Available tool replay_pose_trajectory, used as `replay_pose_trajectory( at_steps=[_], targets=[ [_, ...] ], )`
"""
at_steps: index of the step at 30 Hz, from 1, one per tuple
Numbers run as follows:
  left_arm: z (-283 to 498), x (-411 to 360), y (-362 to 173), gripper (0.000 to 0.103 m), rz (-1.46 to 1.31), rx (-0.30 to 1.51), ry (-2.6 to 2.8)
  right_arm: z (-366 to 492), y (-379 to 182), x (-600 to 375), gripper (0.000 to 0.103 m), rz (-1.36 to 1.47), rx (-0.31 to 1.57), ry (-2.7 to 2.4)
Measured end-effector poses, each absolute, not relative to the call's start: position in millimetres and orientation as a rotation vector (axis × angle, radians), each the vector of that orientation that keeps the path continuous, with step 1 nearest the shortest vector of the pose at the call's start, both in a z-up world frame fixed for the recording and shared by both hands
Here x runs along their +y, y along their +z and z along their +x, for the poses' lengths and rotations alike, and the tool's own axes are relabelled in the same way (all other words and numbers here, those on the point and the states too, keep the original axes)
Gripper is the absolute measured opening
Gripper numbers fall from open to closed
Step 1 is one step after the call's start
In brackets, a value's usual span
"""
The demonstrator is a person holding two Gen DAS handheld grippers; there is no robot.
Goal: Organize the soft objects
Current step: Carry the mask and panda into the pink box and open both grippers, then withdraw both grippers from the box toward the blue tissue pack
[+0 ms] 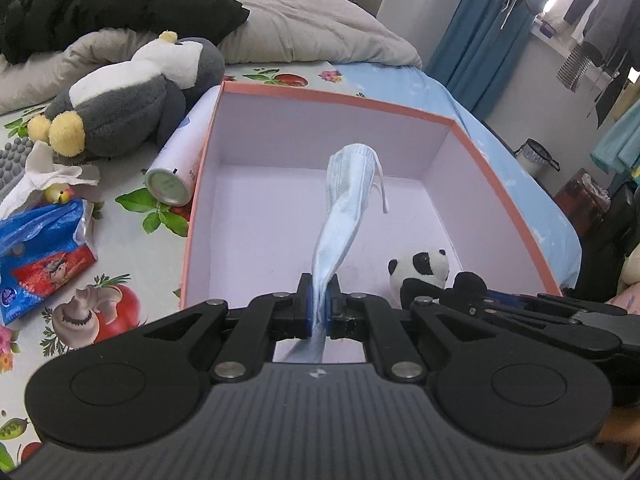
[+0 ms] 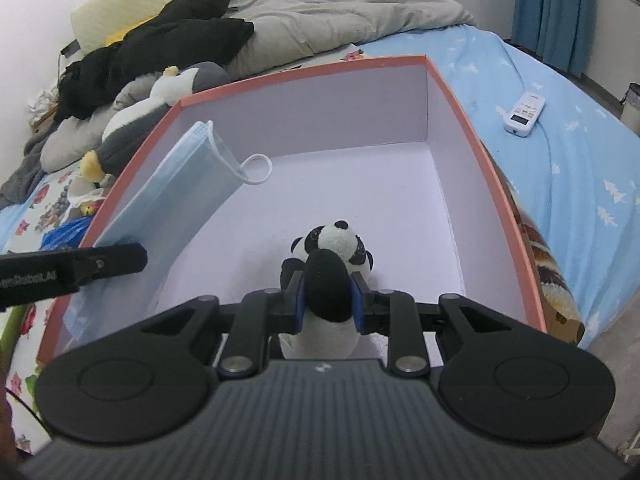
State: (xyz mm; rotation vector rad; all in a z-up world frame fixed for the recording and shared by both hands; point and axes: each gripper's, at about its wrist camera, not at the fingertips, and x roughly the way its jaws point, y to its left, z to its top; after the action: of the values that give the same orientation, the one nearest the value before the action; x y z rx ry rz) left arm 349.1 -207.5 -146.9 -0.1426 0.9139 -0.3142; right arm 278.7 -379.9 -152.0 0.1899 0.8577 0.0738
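My left gripper [image 1: 319,304] is shut on a light blue face mask [image 1: 344,196], which hangs out over the inside of an open pink-rimmed box [image 1: 332,98] with a white interior. My right gripper [image 2: 328,300] is shut on a small panda plush [image 2: 332,248], held just above the box floor near its front edge. In the right wrist view the mask [image 2: 184,184] and the left gripper's finger [image 2: 116,260] show at the box's [image 2: 464,120] left side. In the left wrist view the panda [image 1: 420,270] and the right gripper show at lower right.
A grey and white penguin plush [image 1: 132,96], a white spray can [image 1: 182,156], tissues [image 1: 52,176] and a blue snack bag [image 1: 40,248] lie left of the box. A grey duvet [image 1: 304,20] and black clothes [image 1: 120,0] lie behind. A white remote [image 2: 524,114] lies on the blue sheet.
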Motion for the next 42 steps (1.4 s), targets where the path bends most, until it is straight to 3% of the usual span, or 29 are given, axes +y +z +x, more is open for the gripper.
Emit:
replay_pose_trajectory(
  at_steps=[3,5,7,8,28,42],
  targets=[
    [347,-207,-147,0.008,-0.135,0.910,-0.314,279,-152,-383,0.029,0.212,0.852,0.077],
    [345,-207,-145,0.018,-0.126,0.910,-0.307,281,-150,-385,0.031,0.227,0.851,0.080],
    [341,-208,-142,0.038,-0.118,0.916,-0.302,278,-145,-385,0.033,0.228,0.838,0.077],
    [340,-207,-139,0.040,-0.121,0.912,-0.302,276,-142,-385,0.033,0.228,0.828,0.079],
    [222,-148,-16,0.040,-0.120,0.597,-0.278,193,-21,-325,0.033,0.212,0.521,0.213],
    [121,-71,15,0.040,-0.148,0.496,-0.165,140,-4,-258,0.033,0.185,0.502,0.369]
  ],
)
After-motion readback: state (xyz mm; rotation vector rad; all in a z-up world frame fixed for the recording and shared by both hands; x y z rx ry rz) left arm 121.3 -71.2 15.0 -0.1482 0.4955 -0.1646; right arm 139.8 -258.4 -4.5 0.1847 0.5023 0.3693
